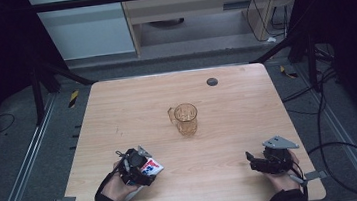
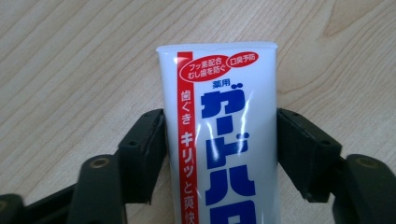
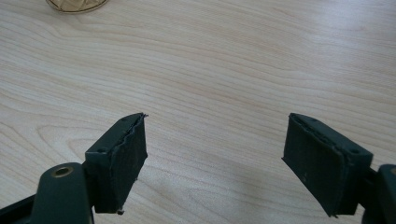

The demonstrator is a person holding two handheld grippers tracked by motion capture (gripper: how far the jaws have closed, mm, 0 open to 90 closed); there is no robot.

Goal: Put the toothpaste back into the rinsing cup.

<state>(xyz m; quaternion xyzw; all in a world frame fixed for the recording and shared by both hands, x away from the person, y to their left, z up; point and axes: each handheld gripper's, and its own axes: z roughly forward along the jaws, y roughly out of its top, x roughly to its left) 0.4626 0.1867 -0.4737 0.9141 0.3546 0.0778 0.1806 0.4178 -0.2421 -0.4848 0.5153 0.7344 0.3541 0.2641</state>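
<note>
your left gripper [image 2: 219, 154] has its jaws up against both long edges of the toothpaste tube [image 2: 219, 140], which lies flat on the table [image 1: 231, 140] at the lower left of the high view, its flat crimped end pointing up the left gripper view. the pads sit at the tube's edges, so it reads as a grasp, though how hard they press i cannot tell. the risk is in that hold: the tube is soft and glossy, and you're pinching it across its width near the tail end, so it could buckle, fold or slide out between the pads as you lift, and most of its weight, towards the cap end, may droop and twist it. squeeze too hard and paste could be forced toward the cap. your right gripper [image 1: 262, 162] rests released at the lower right, jaws spread wide over bare wood with nothing between them, so it offers no backup. the amber glass mug [image 1: 185, 119] stands mid-frame, well apart from both; a swinging tube could knock it over.
</note>
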